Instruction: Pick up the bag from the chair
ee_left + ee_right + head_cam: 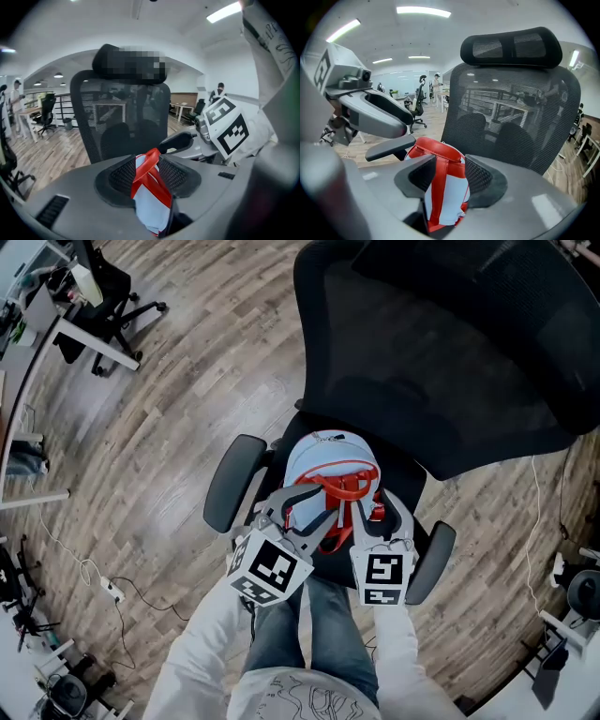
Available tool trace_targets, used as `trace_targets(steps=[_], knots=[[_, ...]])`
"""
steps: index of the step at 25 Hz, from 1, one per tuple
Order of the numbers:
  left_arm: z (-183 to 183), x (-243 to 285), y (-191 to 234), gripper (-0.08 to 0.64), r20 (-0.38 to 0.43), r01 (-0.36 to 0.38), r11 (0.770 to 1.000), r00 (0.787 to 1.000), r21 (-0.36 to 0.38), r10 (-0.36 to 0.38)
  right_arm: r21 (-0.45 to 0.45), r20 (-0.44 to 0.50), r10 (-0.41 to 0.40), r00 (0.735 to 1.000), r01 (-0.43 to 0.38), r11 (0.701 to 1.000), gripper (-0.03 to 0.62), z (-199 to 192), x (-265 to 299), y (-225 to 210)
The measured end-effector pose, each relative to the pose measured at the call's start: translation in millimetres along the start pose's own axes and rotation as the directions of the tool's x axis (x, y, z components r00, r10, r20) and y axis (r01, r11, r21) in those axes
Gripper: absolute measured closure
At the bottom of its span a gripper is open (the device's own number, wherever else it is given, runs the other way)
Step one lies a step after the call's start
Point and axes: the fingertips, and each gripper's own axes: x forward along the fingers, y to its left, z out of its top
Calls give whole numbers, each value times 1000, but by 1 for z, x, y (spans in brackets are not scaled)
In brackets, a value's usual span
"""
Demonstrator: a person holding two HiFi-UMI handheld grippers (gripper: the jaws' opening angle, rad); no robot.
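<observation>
**A:** How far along is the pickup?

**B:** Early, I'd say. The bag point(330, 465) sits on the seat of the black chair point(422, 352), between the two armrests, with the backrest on its far side. Nothing suggests it has left the seat, so the lift is not yet done.

**A:** And the grippers?

**B:** Both are at the near side of the bag, over its red straps. The left gripper point(147, 164) has its jaws apart. A red strap point(149, 180) loops up between the pads, but they aren't clamped on it, so I read that claw as released. The right gripper point(451, 164) also stands parted. Another red band point(437, 187) runs down between its pads, close to the left pad, and pale bag fabric shows in the gap beside the right pad. That one isn't gripping either.

**A:** So what's left?

**B:** Judging from this, everything that counts: closing on a strap, then raising the bag clear of the seat.

**A:** Anything inside the bag?

**B:** I can't tell. It is pale blue and white with red trim and looks rounded and full. No opening shows in any view, so its contents stay hidden.
</observation>
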Motion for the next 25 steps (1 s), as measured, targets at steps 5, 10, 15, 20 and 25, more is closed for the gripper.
trace_targets(steps=[5,10,15,20,25], knots=[[0,22,-6,366,-93,194,977,978,85,-186,-11,3,38,999,-38,999,393,0,2,-1],[3,40,-14,354,-209,375,916,916,143,-342,-11,5,69,998,-69,998,393,2,2,-2],[-14,46,-18,356,-418,538,824,800,179,-431,-19,8,84,996,-83,996,393,2,6,-6],[-23,47,-17,407,-496,615,778,719,127,-487,-30,8,98,995,-98,995,393,1,5,-6],[-28,50,-23,461,-527,670,731,671,130,-522,-38,4,106,994,-106,994,393,-4,7,-6]])
